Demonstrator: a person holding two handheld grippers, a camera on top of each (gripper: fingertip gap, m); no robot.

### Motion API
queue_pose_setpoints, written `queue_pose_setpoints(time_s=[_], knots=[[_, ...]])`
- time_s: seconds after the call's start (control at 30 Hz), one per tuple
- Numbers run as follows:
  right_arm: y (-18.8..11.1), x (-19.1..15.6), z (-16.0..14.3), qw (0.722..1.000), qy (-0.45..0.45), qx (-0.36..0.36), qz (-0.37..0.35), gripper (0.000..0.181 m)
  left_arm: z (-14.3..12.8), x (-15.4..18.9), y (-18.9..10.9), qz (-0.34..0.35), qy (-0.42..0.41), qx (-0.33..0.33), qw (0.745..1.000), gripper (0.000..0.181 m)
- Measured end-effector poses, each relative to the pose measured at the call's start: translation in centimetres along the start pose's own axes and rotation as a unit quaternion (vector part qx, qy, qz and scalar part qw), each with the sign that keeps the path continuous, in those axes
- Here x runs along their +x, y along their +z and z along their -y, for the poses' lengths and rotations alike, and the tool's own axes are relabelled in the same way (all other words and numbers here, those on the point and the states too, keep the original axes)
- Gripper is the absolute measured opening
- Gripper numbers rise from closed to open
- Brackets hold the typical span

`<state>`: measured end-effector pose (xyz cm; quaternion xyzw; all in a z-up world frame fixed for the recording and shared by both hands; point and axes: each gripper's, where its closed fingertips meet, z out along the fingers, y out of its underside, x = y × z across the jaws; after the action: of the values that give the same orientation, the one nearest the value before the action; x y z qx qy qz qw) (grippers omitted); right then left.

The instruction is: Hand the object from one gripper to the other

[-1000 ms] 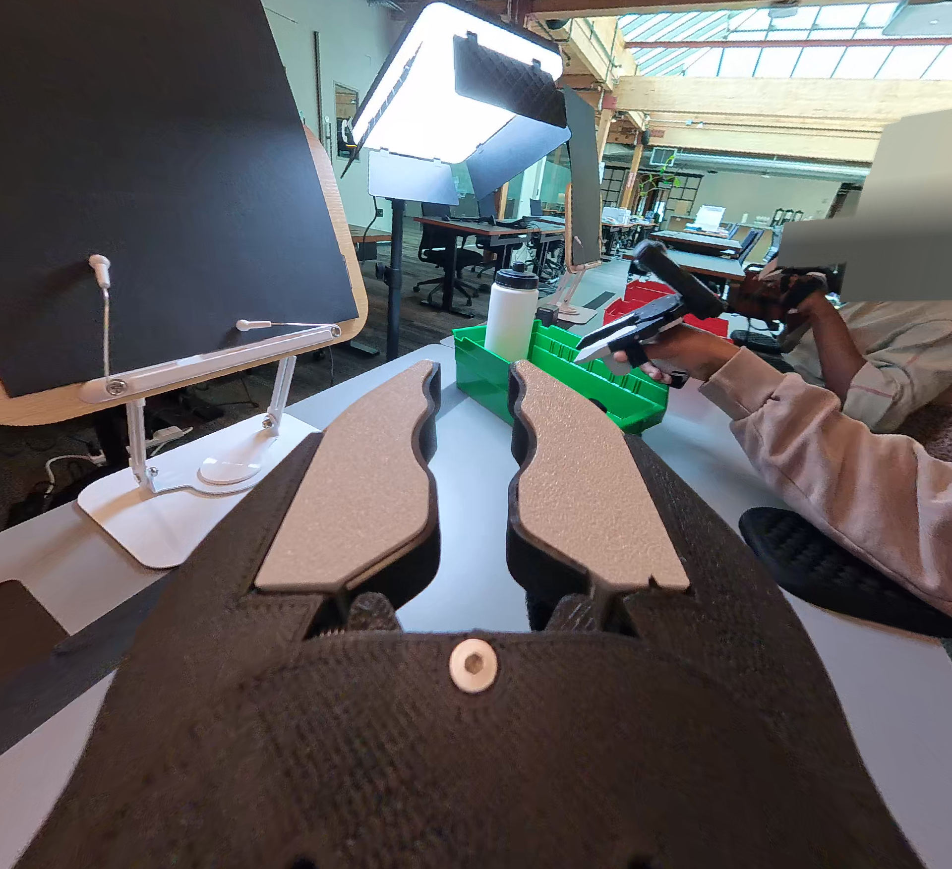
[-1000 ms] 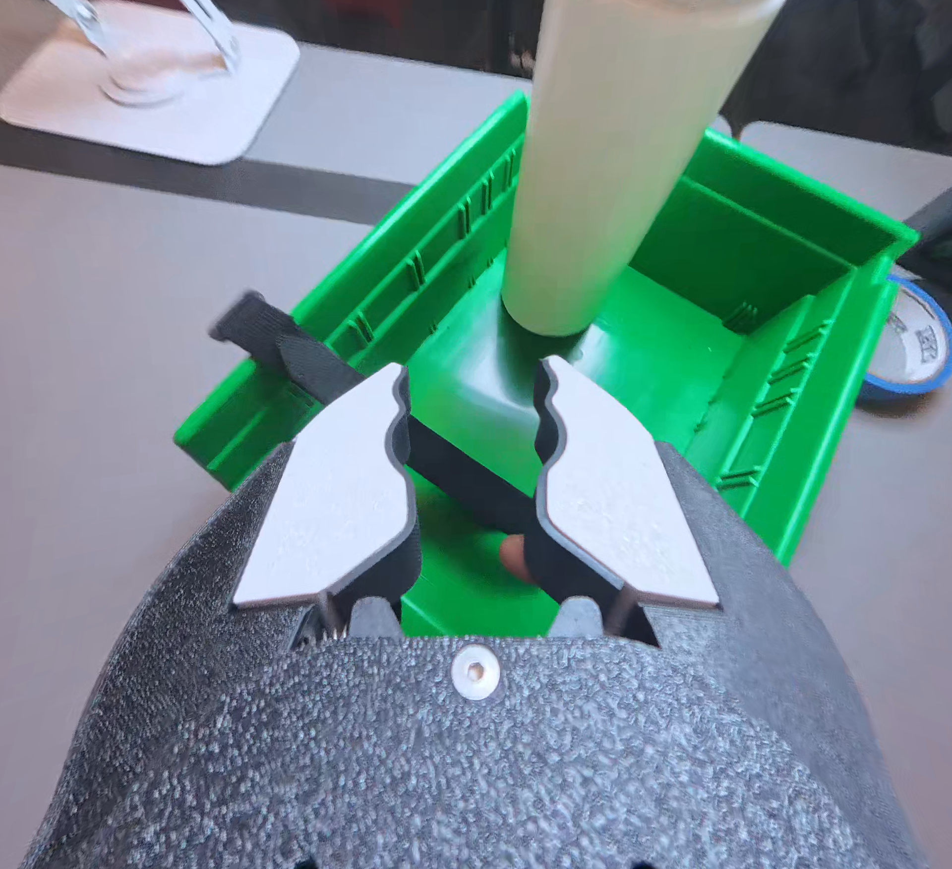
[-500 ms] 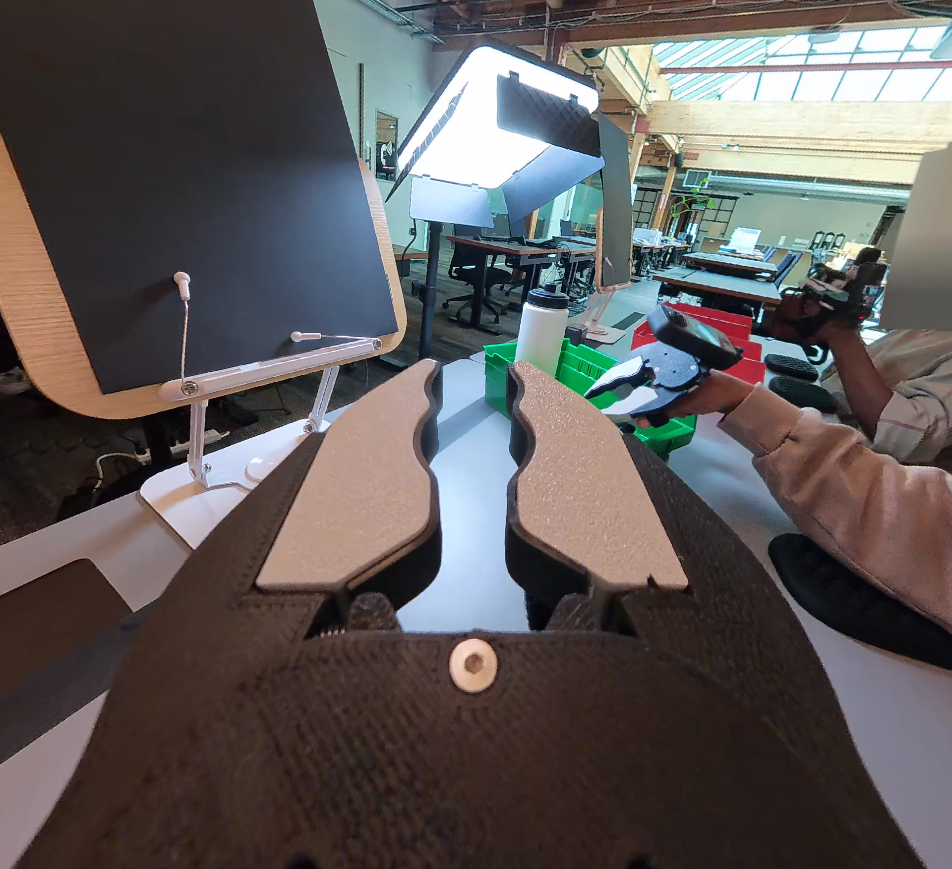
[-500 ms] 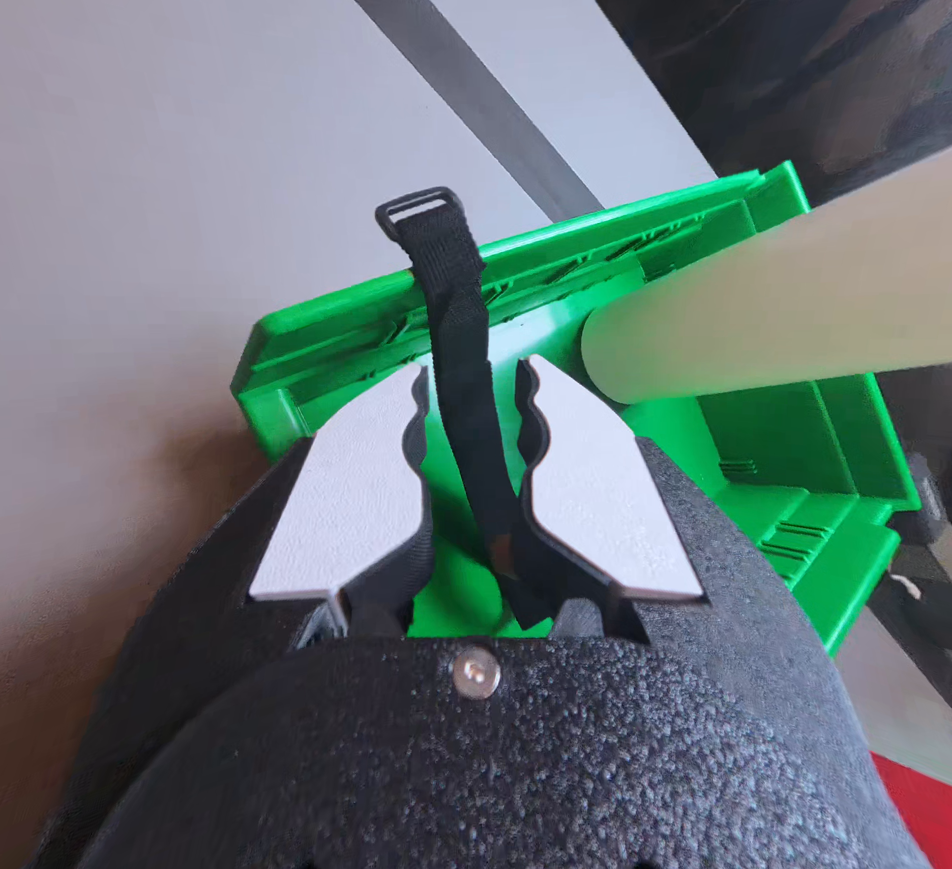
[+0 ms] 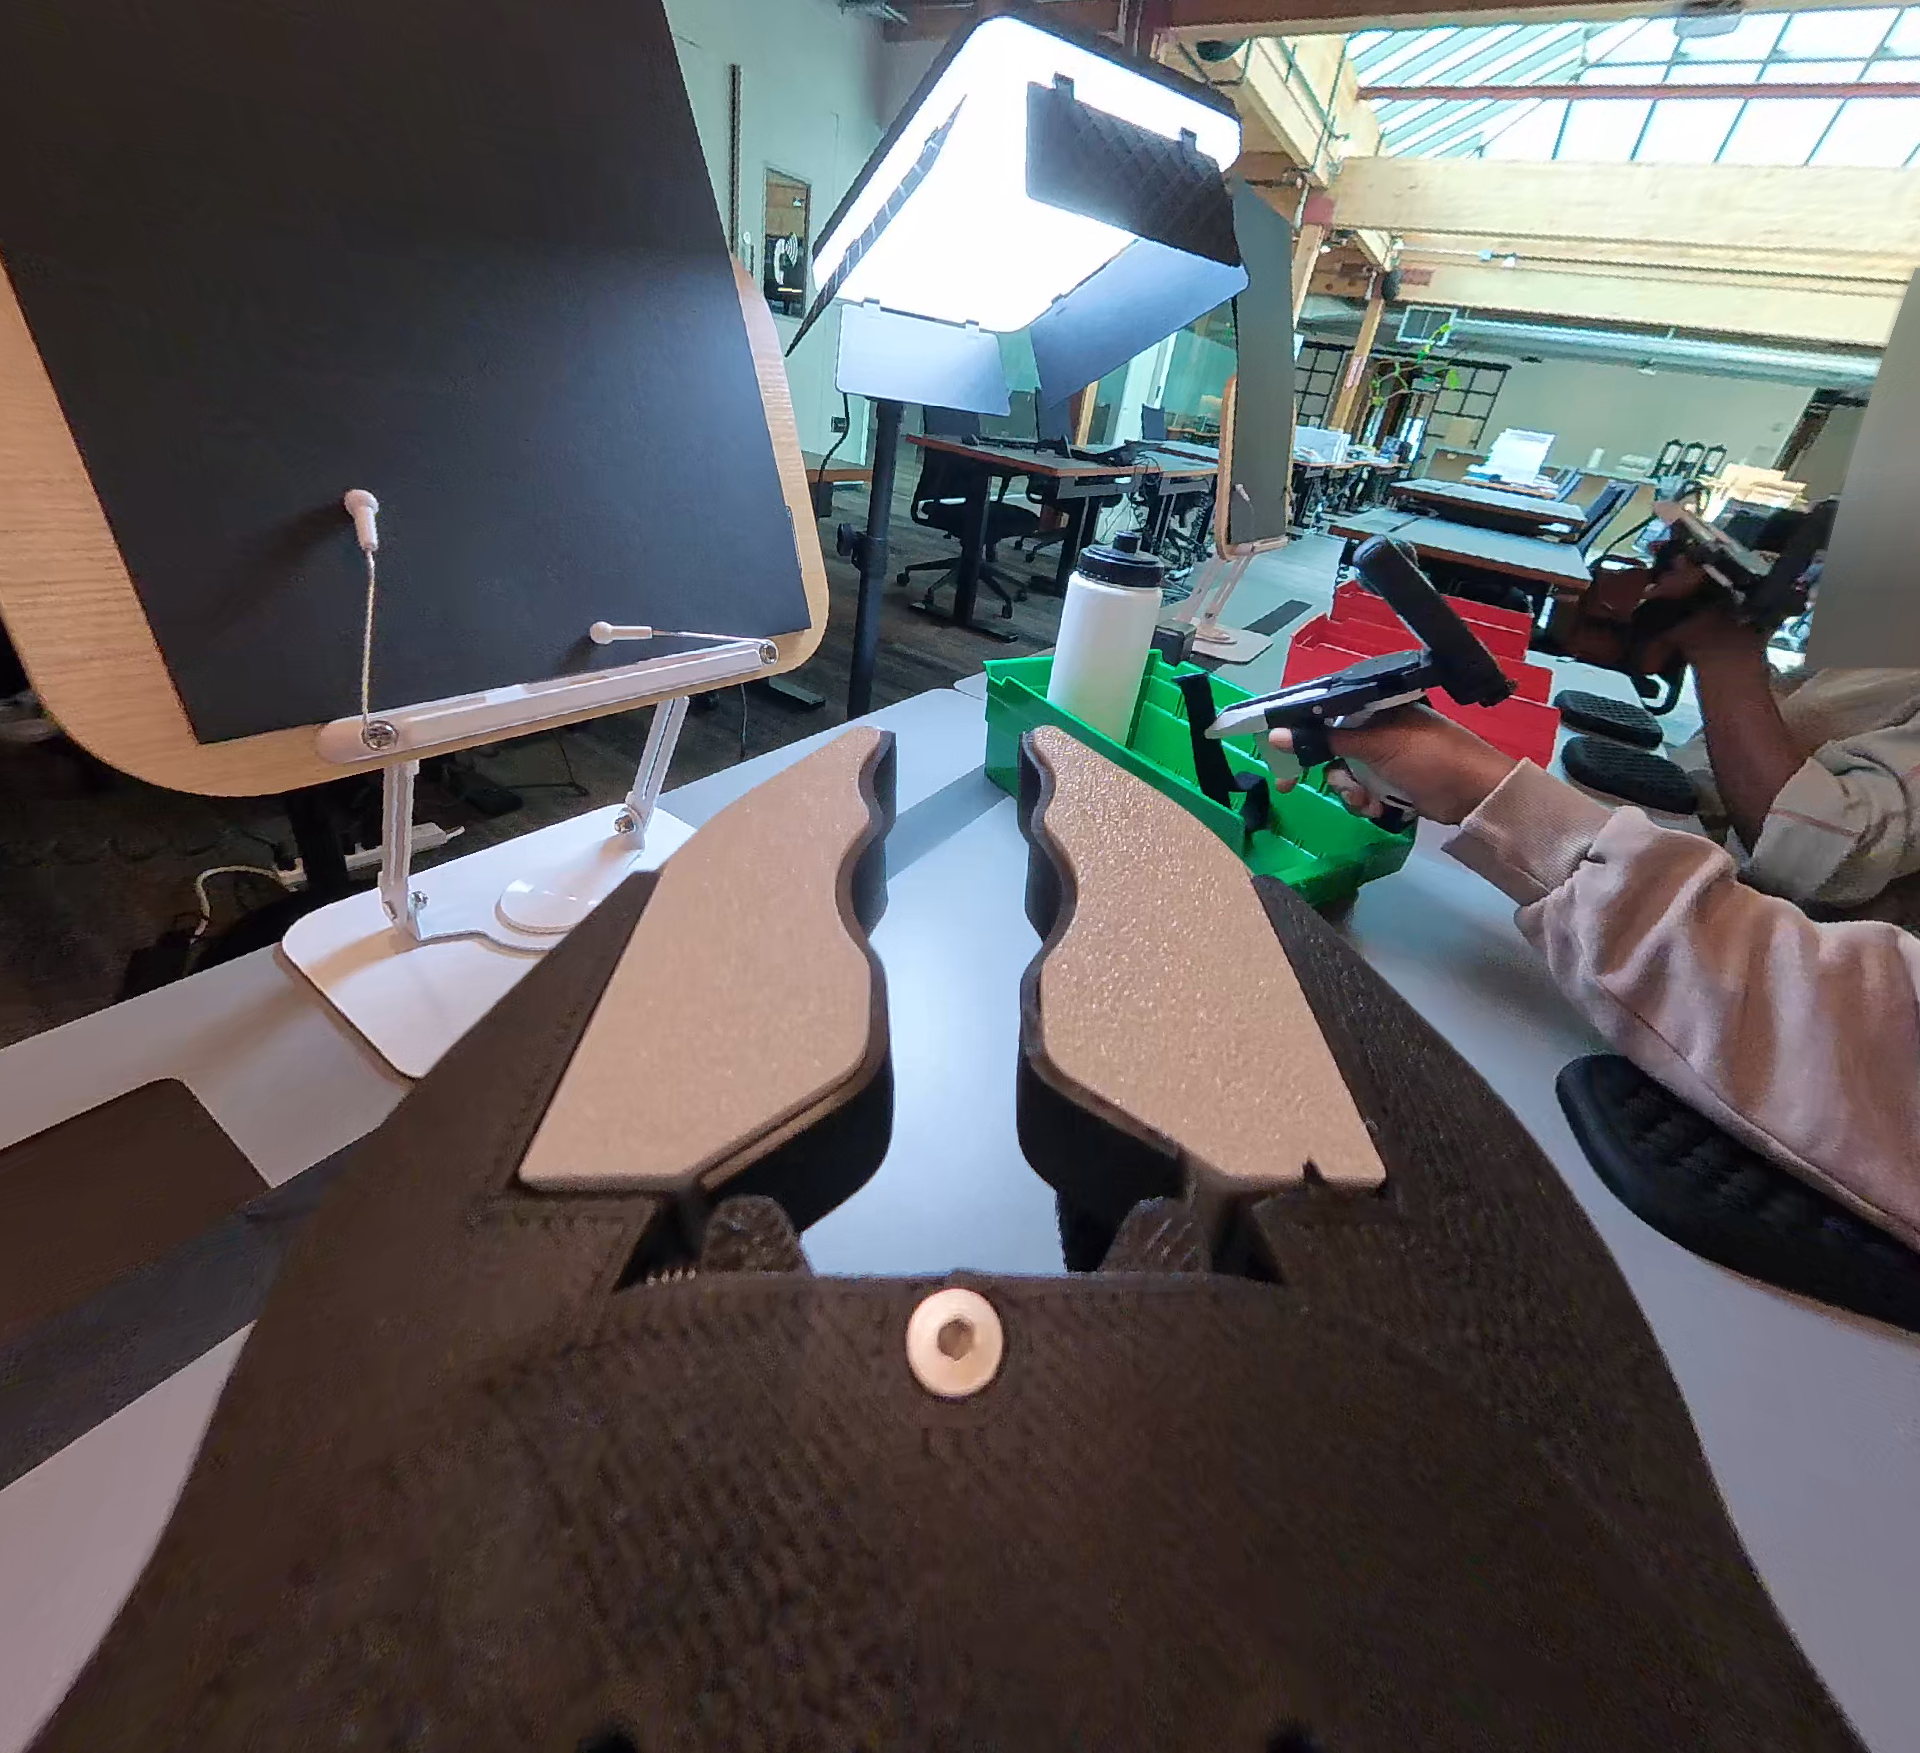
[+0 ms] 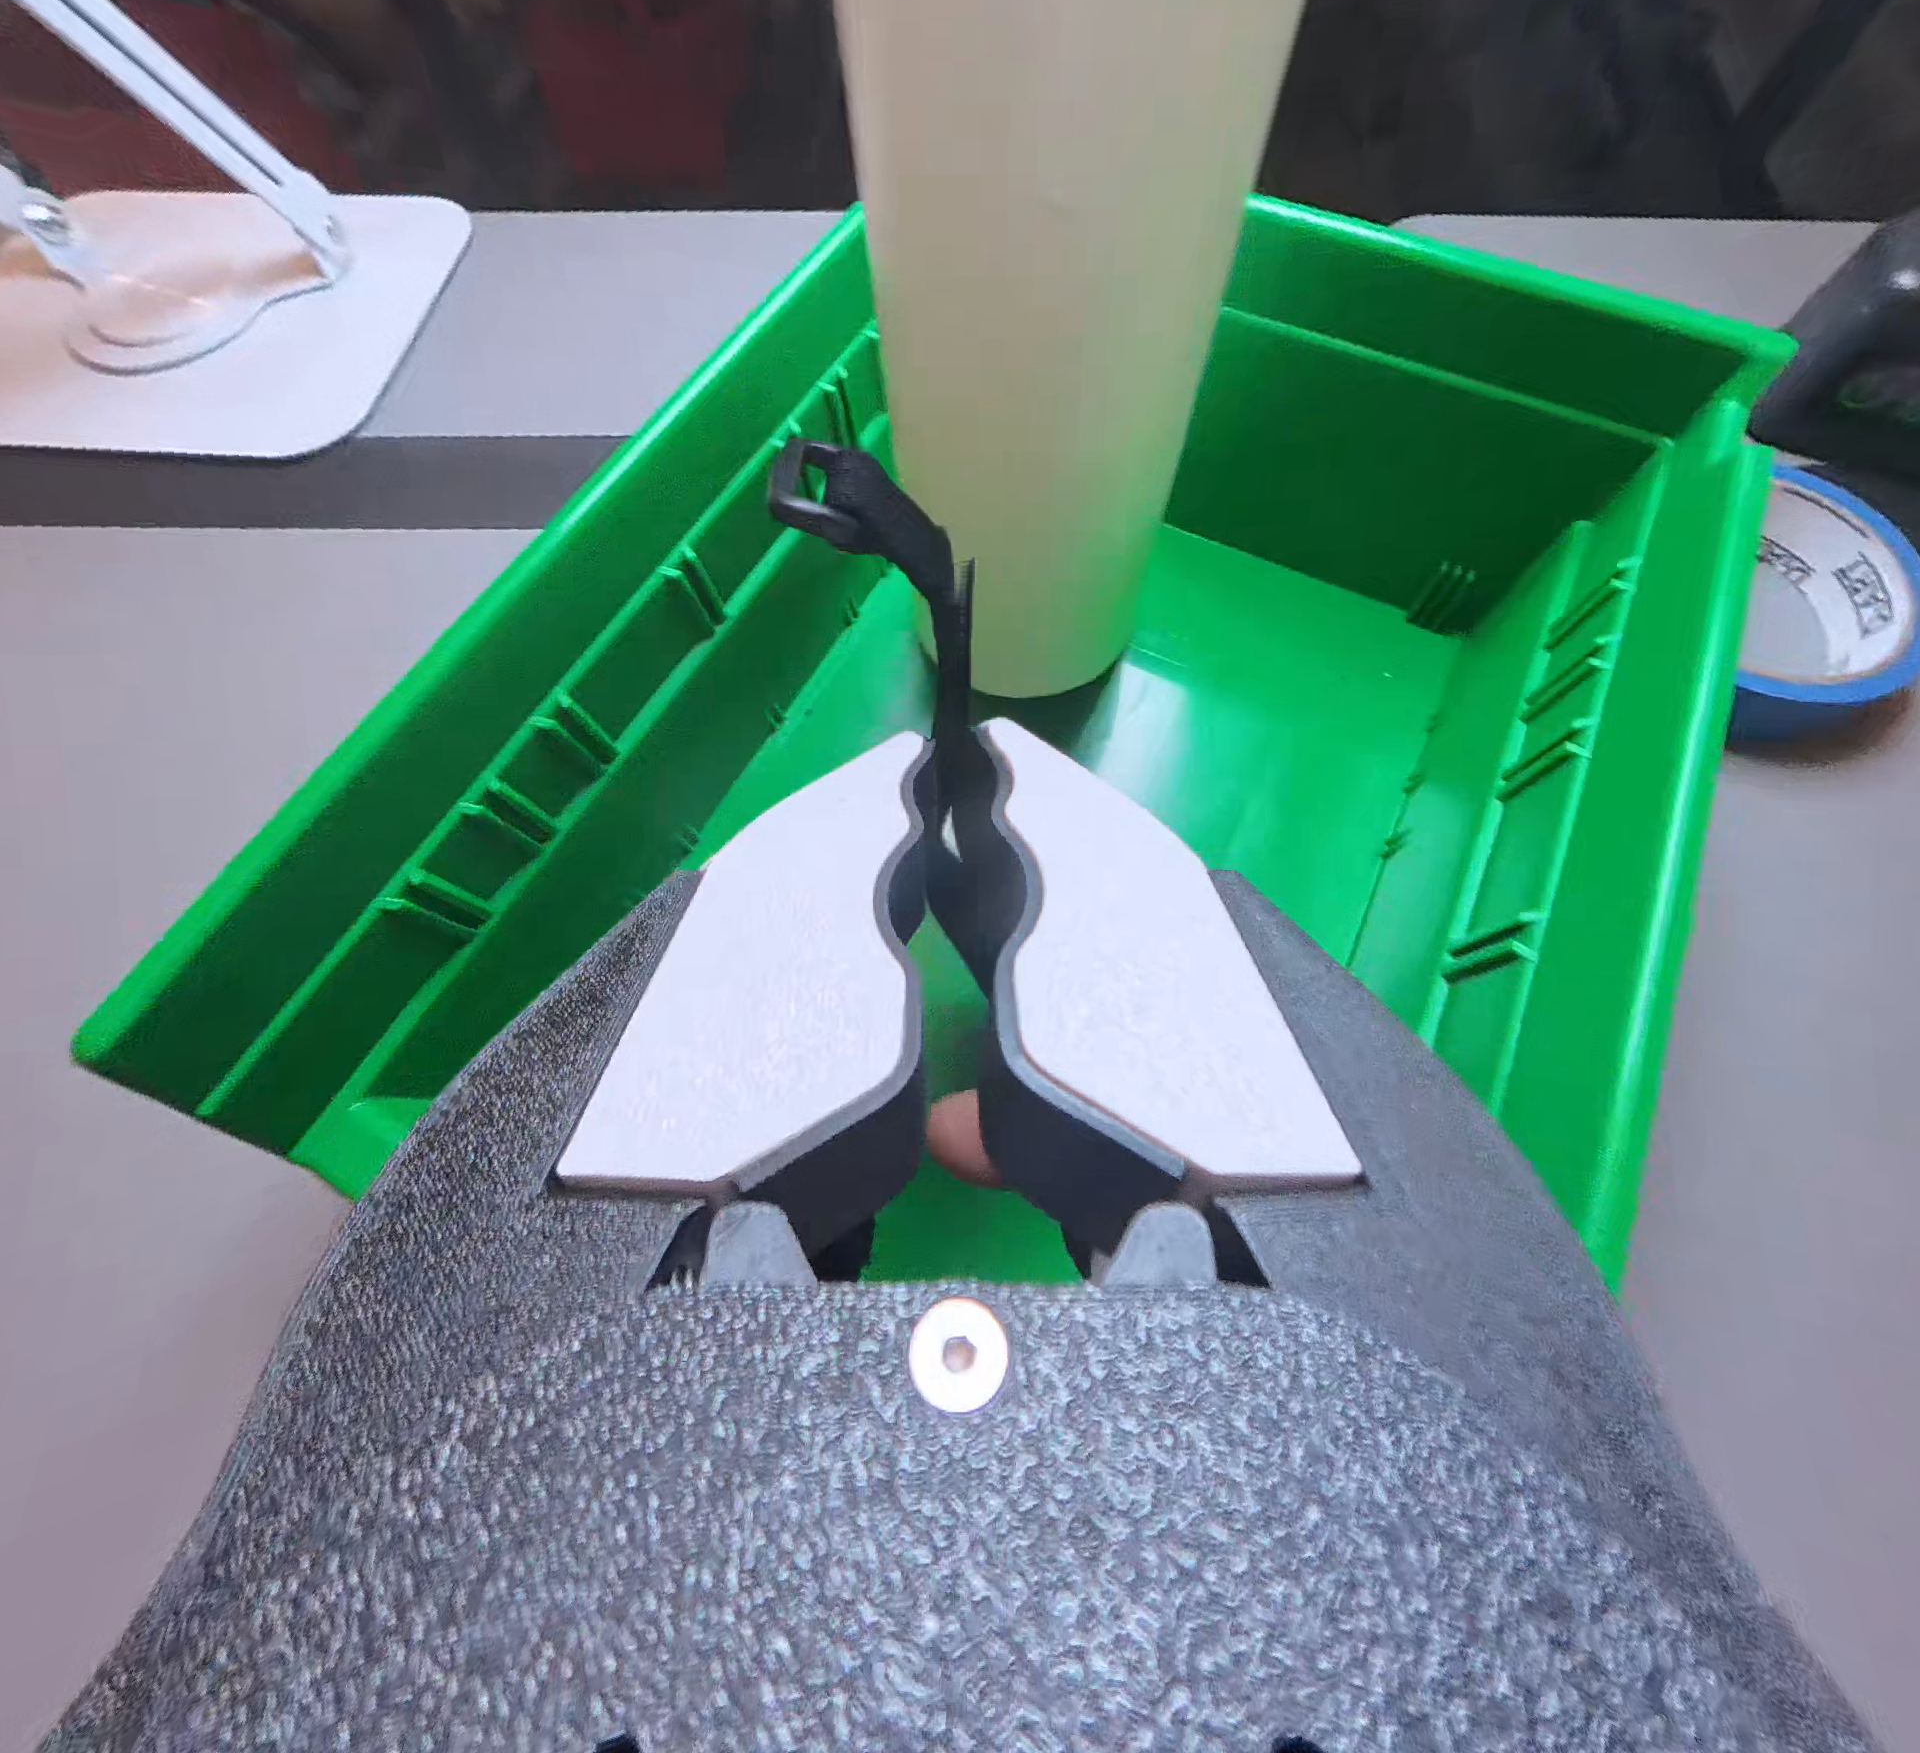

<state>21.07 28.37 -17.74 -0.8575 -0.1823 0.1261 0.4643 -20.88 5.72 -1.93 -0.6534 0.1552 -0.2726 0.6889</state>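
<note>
The fingers (image 6: 769, 986) of the right gripper (image 6: 951, 753) pinch the black strap (image 6: 940, 623) above the green bin (image 6: 1558, 872). The left gripper (image 5: 951, 773) waits narrowly parted and empty, well apart. Present the free buckle end clear of the bottle (image 6: 1049, 249).

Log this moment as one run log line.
right gripper: shut on black strap, over green bin | left gripper: open, empty | handover: not yet done
</note>
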Motion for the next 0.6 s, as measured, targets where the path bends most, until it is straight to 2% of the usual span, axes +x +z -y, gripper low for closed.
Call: queue_pose_setpoints(time_s=[0.1,0.17,0.3,0.37,0.5,0.6], knots=[[0.1,1.5,-0.6,0.999,-0.016,-0.018,-0.049,0.018,-0.5,-0.2,0.2,0.002,-0.002,-0.009,1.0,0.022],[0.2,0.5,-0.7,0.999,-0.039,-0.028,-0.026,0.028,-0.8,-0.4,0.3,0.004,-0.006,-0.013,1.0,0.022],[-1.3,-5.0,1.4,0.991,-0.019,0.006,0.13,0.046,-1.4,-1.0,0.3,0.012,-0.013,-0.019,1.0,0.022],[-2.8,-7.4,2.6,0.979,-0.012,0.027,0.201,0.046,-1.4,-1.3,0.2,0.016,-0.015,-0.02,1.0,0.022],[-5.9,-8.7,6.6,0.962,0.006,0.136,0.238,0.041,-1.0,-1.8,-0.3,0.025,-0.012,-0.013,1.0,0.022],[-9.1,-9.1,9.9,0.932,0.033,0.252,0.259,0.041,-0.2,-3.0,-1.3,0.056,0.002,-0.007,0.998,0.024]])
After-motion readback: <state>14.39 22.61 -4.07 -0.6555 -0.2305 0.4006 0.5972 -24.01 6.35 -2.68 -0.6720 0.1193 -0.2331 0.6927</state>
